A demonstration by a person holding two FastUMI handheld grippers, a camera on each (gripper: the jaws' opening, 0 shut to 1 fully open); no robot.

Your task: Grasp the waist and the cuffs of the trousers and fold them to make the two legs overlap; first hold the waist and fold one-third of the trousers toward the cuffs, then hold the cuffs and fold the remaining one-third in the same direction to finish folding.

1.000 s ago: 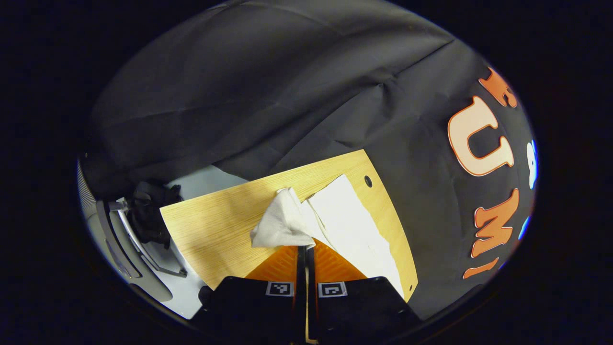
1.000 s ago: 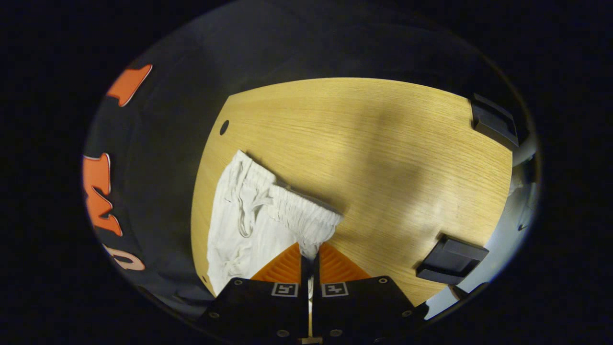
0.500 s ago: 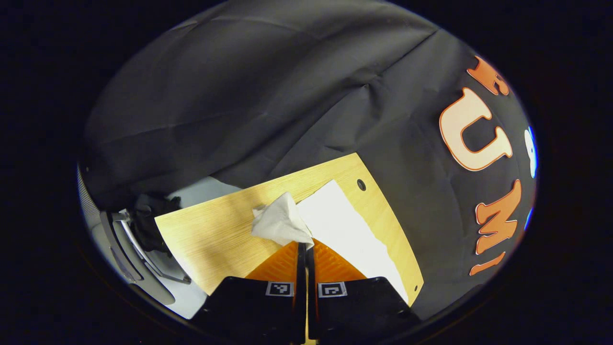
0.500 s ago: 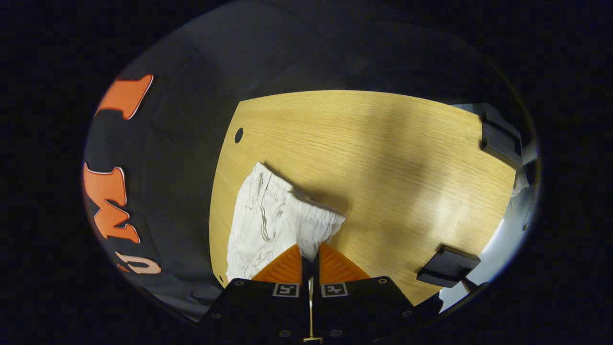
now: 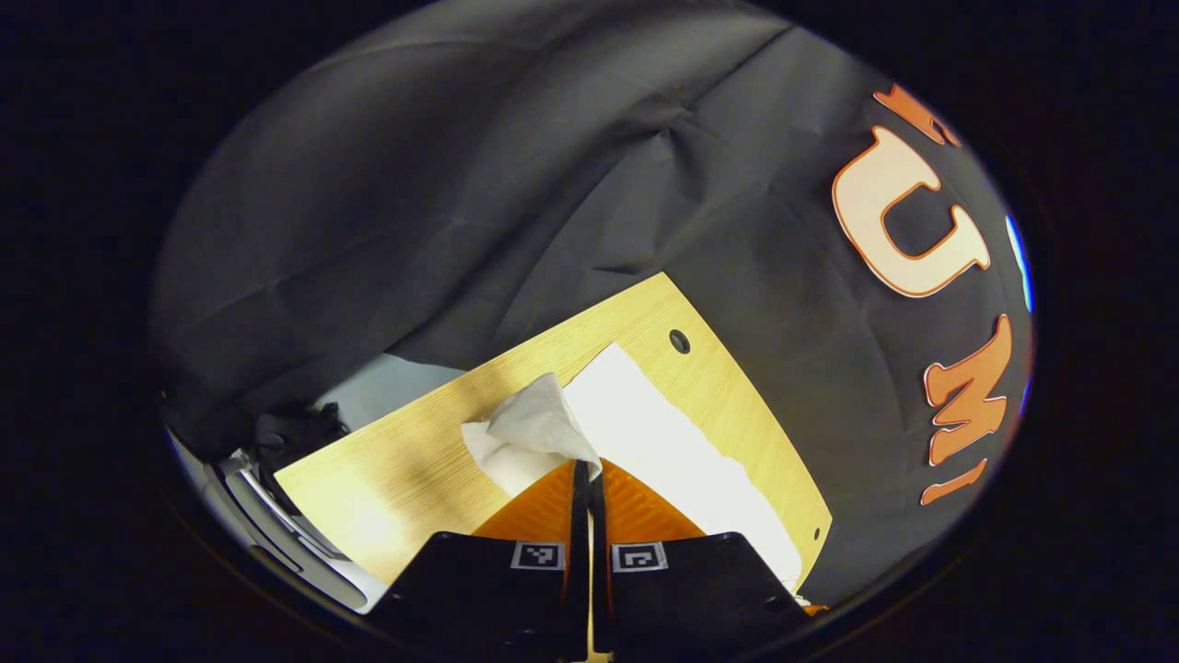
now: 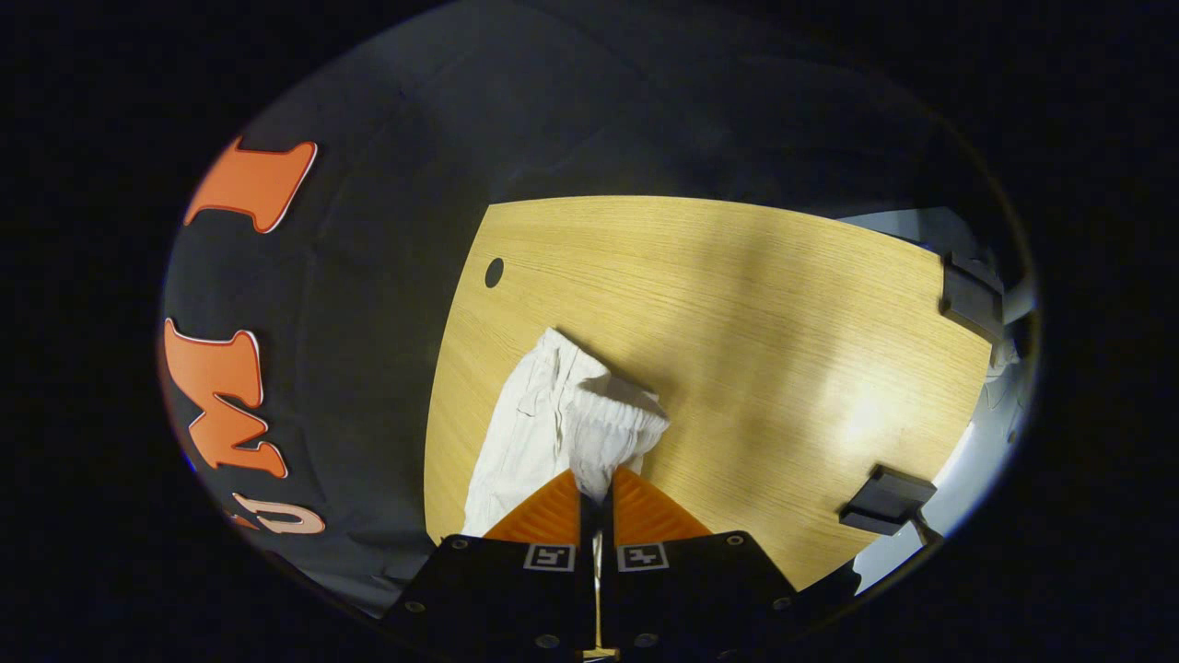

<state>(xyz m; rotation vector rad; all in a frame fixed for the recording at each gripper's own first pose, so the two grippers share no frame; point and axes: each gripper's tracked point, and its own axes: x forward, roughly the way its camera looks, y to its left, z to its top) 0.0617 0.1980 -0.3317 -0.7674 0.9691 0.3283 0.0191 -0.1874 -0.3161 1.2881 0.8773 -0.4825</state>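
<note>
Left gripper view: the left gripper (image 5: 588, 468) is pinching a bunched corner of the white trousers (image 5: 645, 433), jaws drawn fully together on the fabric, which looks to be the cuff end. The pinched cloth is standing up off the wooden table (image 5: 405, 460) in a small peak, while the rest of the leg is lying flat, running toward the table's far edge near the round hole (image 5: 680, 342). The black booth cloth (image 5: 461, 184) is hanging behind, and some grey equipment (image 5: 267, 497) is sitting off the table's left end.

Right gripper view: the right gripper (image 6: 597, 479) is clamping the gathered elastic waist (image 6: 612, 428) of the trousers, jaws closed down on it with no gap showing. The waistband is lifting and doubling over, and the drawstring side (image 6: 530, 414) is trailing on the table (image 6: 783, 322) toward the cable hole (image 6: 495, 272). Two black brackets (image 6: 886, 497) are sitting at the table's right edge.

My read: the lengthwise fold is under way, with one leg being carried over the other. The risks from here: only a small bite of fabric is sitting in each pair of jaws, so a tug could slip the cloth out. If the two hands are travelling unevenly, the legs could land askew or twisted. The elastic waist is bunching and could wrinkle under the fold.
</note>
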